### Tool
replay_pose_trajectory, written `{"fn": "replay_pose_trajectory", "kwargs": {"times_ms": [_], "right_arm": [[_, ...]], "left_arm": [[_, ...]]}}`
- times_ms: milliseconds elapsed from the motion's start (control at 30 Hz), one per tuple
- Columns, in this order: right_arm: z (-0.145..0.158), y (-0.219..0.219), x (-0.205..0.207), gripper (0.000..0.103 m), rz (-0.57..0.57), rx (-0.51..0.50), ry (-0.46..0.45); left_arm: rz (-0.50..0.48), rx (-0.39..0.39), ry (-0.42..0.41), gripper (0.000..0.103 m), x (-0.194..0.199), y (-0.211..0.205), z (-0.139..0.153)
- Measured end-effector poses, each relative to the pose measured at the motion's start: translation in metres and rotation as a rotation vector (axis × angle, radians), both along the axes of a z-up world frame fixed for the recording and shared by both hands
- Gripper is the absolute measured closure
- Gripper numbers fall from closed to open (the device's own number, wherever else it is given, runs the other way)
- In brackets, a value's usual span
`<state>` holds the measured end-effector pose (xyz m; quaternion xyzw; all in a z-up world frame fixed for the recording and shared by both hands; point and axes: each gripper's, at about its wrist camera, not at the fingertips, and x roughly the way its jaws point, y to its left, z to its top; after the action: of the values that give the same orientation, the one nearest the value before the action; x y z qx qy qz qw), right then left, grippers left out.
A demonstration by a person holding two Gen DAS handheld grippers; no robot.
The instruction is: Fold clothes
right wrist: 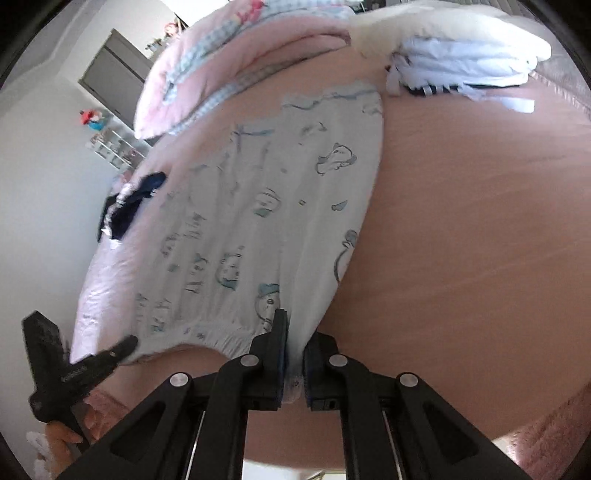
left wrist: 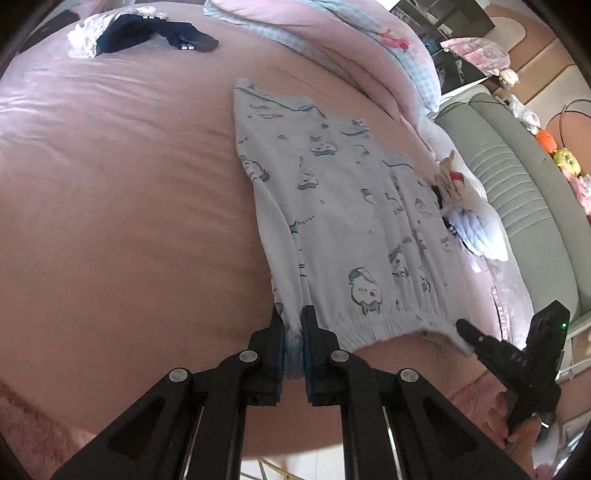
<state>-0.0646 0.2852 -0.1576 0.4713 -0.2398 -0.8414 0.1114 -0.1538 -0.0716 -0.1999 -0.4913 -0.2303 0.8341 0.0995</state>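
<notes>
On the bed [left wrist: 110,184], both hand-held grippers pinch the pants' [left wrist: 332,206] waistband.

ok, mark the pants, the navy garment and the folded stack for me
pants [left wrist: 332,206], left wrist view, middle of the printed fabric
navy garment [left wrist: 147,33], left wrist view, its dark middle
folded stack [right wrist: 469,66], right wrist view, the white layered edge

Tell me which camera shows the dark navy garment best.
The left wrist view: the navy garment lies sharp and unobstructed on the bed's far side, beside white clothing. The right wrist view shows it blurred, partly hidden behind the printed pants.
</notes>
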Motion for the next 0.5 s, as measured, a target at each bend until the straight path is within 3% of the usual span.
{"fn": "replay_pose_trajectory", "kwargs": {"times_ms": [167,267,300,400,500], "right_arm": [[0.012,0.002,0.014,0.097,0.027,-0.009,0.02],[-0.019,-0.005,0.013,0.095,0.075,0.081,-0.11],[-0.024,-0.001,0.015,0.095,0.064,0.06,-0.12],[-0.005,0.016,0.019,0.095,-0.014,0.021,-0.087],[0.028,0.02,0.027,0.094,-0.084,0.165,0.056]], "left_arm": [[0.015,-0.034,0.047,0.094,0.007,0.0,0.013],[0.024,-0.055,0.075,0.092,0.011,-0.001,0.021],[0.027,-0.062,0.085,0.091,0.012,-0.001,0.023],[0.036,-0.082,0.113,0.091,0.016,-0.001,0.031],[0.007,-0.088,0.147,0.091,0.017,0.004,0.038]]}}
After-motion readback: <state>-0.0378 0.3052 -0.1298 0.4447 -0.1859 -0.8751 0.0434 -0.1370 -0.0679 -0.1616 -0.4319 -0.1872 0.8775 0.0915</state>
